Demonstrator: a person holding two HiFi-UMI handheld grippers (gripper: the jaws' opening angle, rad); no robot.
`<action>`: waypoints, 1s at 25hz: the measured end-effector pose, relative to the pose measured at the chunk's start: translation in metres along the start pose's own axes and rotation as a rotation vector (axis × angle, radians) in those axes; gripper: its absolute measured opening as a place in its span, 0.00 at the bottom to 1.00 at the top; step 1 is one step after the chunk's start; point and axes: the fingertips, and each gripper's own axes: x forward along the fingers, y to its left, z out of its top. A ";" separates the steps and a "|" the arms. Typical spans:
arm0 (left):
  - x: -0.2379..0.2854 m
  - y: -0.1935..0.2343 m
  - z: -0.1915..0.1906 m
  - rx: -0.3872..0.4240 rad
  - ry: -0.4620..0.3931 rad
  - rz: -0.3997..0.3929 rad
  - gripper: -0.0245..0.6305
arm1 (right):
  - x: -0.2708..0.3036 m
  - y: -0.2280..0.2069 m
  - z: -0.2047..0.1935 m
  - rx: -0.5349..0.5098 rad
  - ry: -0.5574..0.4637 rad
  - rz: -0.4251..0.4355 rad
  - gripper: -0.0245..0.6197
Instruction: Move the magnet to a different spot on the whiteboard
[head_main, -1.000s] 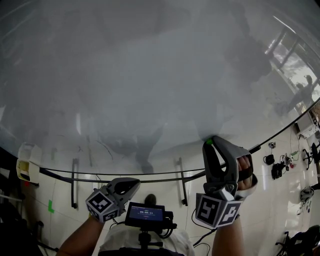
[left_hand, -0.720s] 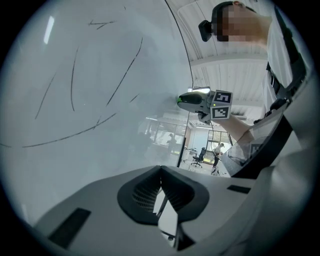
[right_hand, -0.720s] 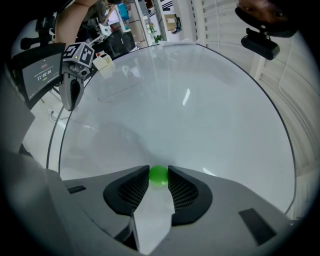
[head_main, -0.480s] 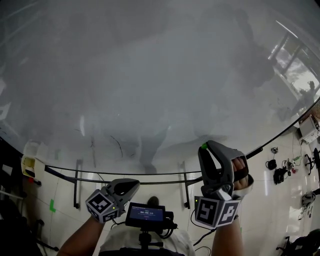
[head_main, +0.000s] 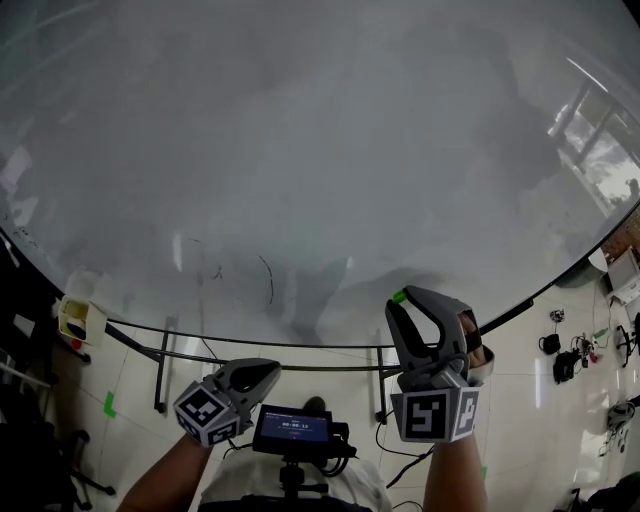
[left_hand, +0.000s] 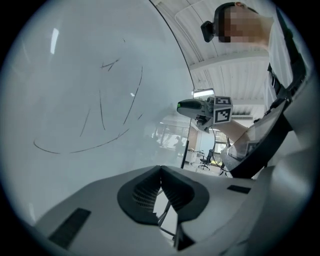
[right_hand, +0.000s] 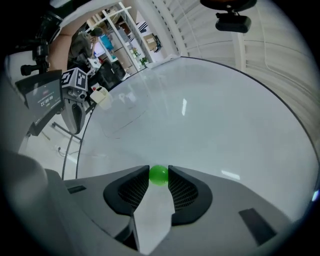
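1. A white box (head_main: 75, 320) is sitting at the whiteboard's (head_main: 320, 150) lower left edge.
2. The left gripper (head_main: 262, 370) is hanging low, below the board's bottom rail. Its jaws are resting together at the tips and are gripping nothing.
3. Thin pen marks (head_main: 268, 280) are showing on the board just above the left gripper.
4. A small screen (head_main: 292, 428) is glowing between the two grippers, near the person's body.
5. The right gripper (head_main: 402, 308) is reaching up at the board's lower edge, to the right of the pen marks. Its jaws are standing slightly apart and are pinching the magnet (right_hand: 159, 175).
6. The magnet, a small green ball, is sitting right at the jaw tips, with one pad pressing on each side. It is lying well to the right of the left gripper.
7. The magnet is showing close against the board's white face. Whether it is touching the board is not clear from either view.
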 end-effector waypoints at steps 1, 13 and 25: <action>-0.006 0.000 0.000 -0.003 -0.002 0.008 0.09 | 0.001 0.004 0.003 0.023 -0.013 0.007 0.27; -0.055 -0.003 -0.010 0.014 -0.007 0.067 0.09 | -0.020 0.029 0.040 0.409 -0.136 0.059 0.27; -0.089 -0.026 -0.014 0.012 -0.008 0.000 0.09 | -0.059 0.055 0.046 0.941 -0.229 0.104 0.27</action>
